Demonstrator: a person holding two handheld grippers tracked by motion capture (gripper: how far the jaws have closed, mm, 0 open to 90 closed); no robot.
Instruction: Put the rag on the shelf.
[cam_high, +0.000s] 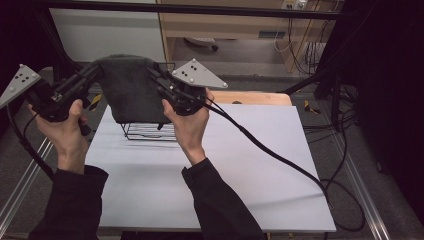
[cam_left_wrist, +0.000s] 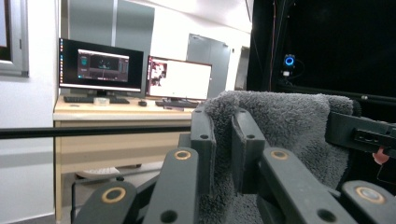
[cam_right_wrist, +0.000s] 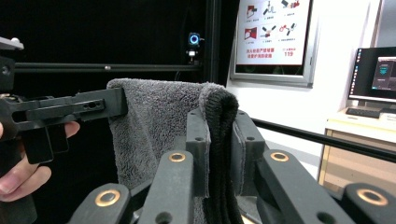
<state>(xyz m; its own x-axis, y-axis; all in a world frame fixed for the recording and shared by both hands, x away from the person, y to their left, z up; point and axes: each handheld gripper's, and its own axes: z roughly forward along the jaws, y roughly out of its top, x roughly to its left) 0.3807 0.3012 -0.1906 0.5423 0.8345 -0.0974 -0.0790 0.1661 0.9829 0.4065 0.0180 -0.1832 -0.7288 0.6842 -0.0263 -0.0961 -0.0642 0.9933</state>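
A dark grey towel (cam_high: 131, 87) hangs stretched between my two grippers, held up above a black wire rack (cam_high: 149, 131) on the white table (cam_high: 240, 165). My left gripper (cam_high: 97, 70) is shut on the towel's left top corner; in the left gripper view its jaws pinch the towel (cam_left_wrist: 280, 126) at my left gripper (cam_left_wrist: 223, 140). My right gripper (cam_high: 156, 77) is shut on the right top corner, with the folded towel edge (cam_right_wrist: 217, 121) clamped at my right gripper (cam_right_wrist: 219, 144). The towel's lower hem hides the rack's top.
The wire rack stands near the table's back left. A cable (cam_high: 270, 152) trails from the right gripper across the table to the right. Behind the table is a wooden desk (cam_high: 225, 25); monitors (cam_left_wrist: 100, 65) sit on a desk in the left gripper view.
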